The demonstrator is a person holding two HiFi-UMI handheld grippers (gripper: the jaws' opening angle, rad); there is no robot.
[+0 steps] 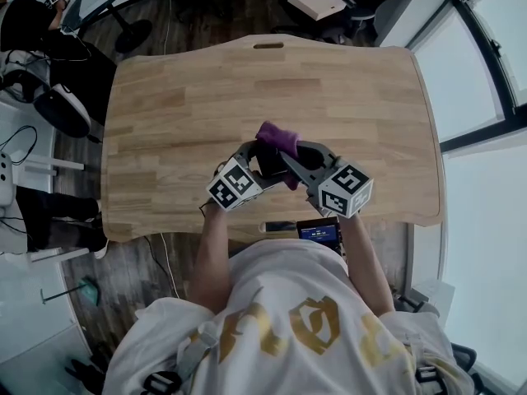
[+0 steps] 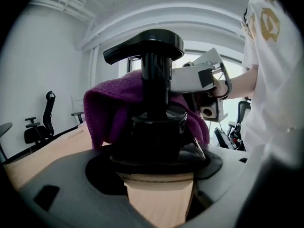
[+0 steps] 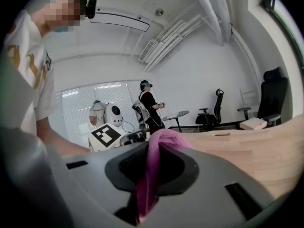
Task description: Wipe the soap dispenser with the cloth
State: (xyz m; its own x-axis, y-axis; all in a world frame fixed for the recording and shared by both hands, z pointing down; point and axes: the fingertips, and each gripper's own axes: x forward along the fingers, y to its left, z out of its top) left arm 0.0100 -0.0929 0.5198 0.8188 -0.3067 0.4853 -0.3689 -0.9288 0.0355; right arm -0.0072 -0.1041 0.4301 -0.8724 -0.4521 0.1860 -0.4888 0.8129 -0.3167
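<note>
The left hand-held gripper [image 2: 156, 172] is clamping the soap dispenser [image 2: 154, 127] steady while the right hand-held gripper [image 3: 149, 177] is pinching the cloth [image 2: 107, 106] to wipe it.

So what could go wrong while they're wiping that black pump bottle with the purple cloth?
The left gripper grips only the body of the soap dispenser, so a hard sideways wipe might twist it in the jaws. The cloth bunches right under the pump head, so it could snag and press out soap. The right gripper pinches only a narrow fold, which might pull free.
</note>
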